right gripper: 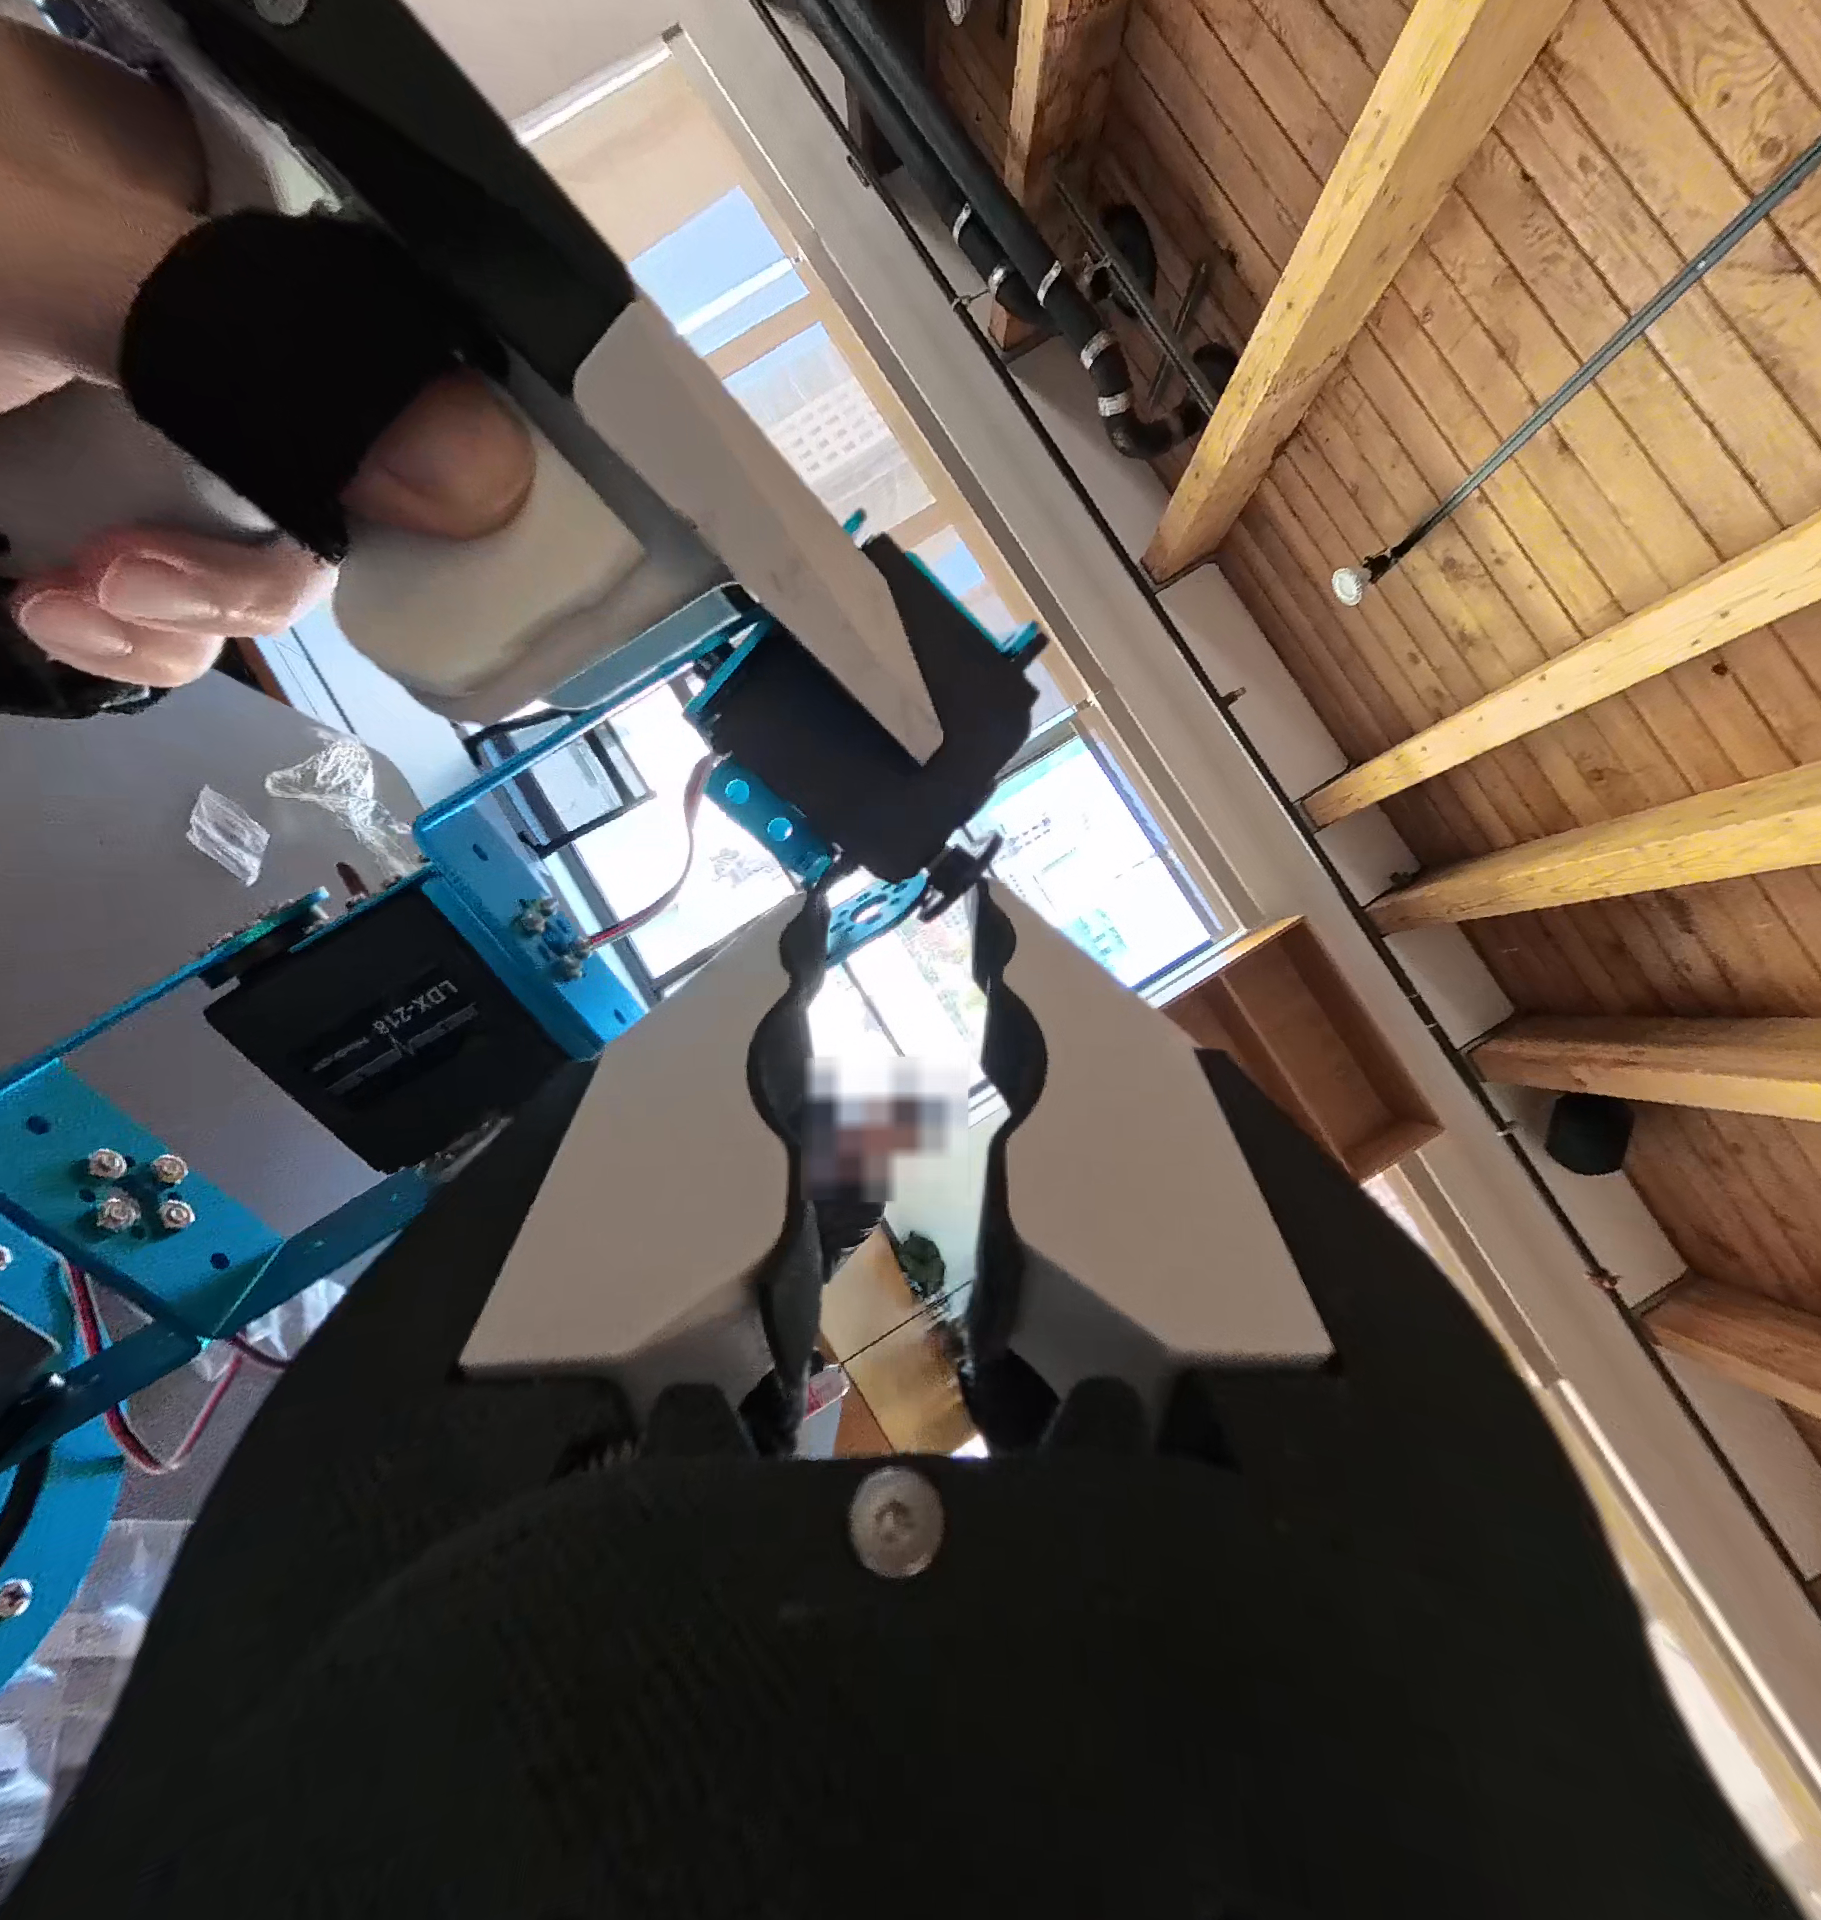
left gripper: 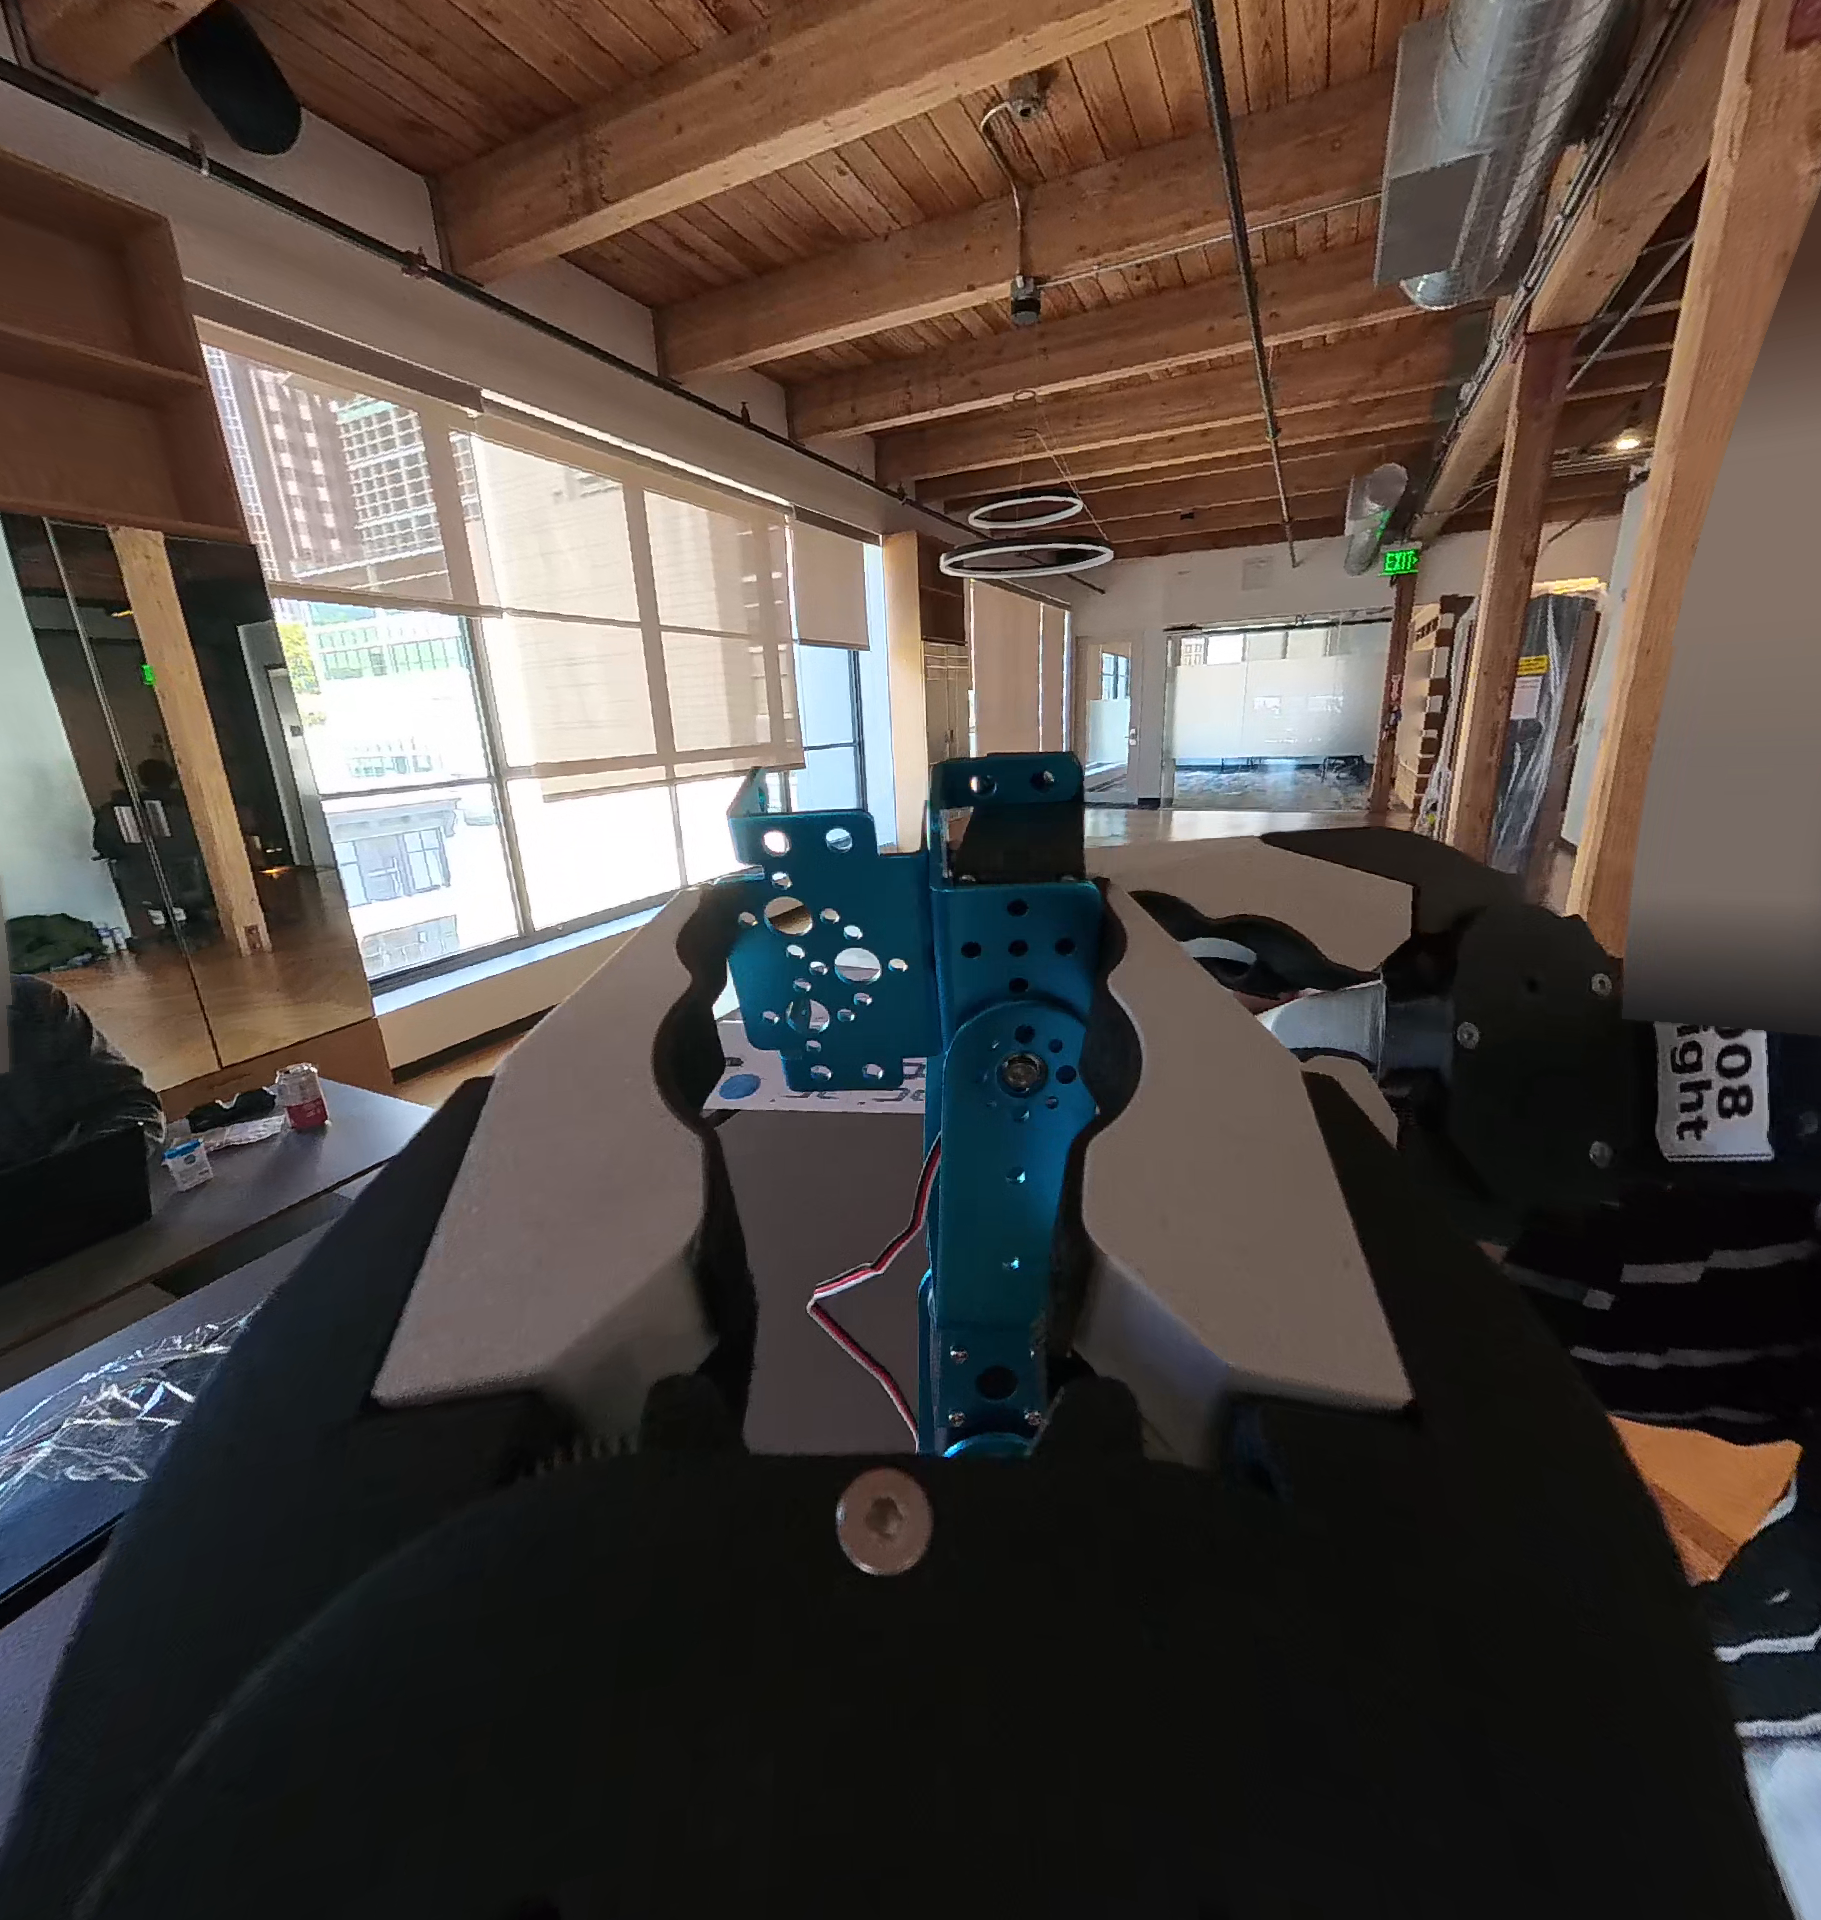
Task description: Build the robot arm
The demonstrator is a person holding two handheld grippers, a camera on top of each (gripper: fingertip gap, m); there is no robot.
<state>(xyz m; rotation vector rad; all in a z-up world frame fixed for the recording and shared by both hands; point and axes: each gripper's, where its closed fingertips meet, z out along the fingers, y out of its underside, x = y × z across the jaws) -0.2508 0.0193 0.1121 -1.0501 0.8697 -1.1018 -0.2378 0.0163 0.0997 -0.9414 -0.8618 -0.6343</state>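
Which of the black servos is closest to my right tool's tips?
The upper servo, just beyond the right tool's tips. The labelled servo sits farther off, lower left.

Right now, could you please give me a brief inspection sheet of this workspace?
Surface: dark table, partly hidden.
Job's things: blue metal servo arm with black servo.
Clutter: red can; clear plastic wrap.
Grippers: left gripper shut on the blue metal servo arm; right gripper part open at the arm's tip, contact unclear.
Cables: red-white-black servo wire.
Surroundings: large windows, wooden ceiling beams.
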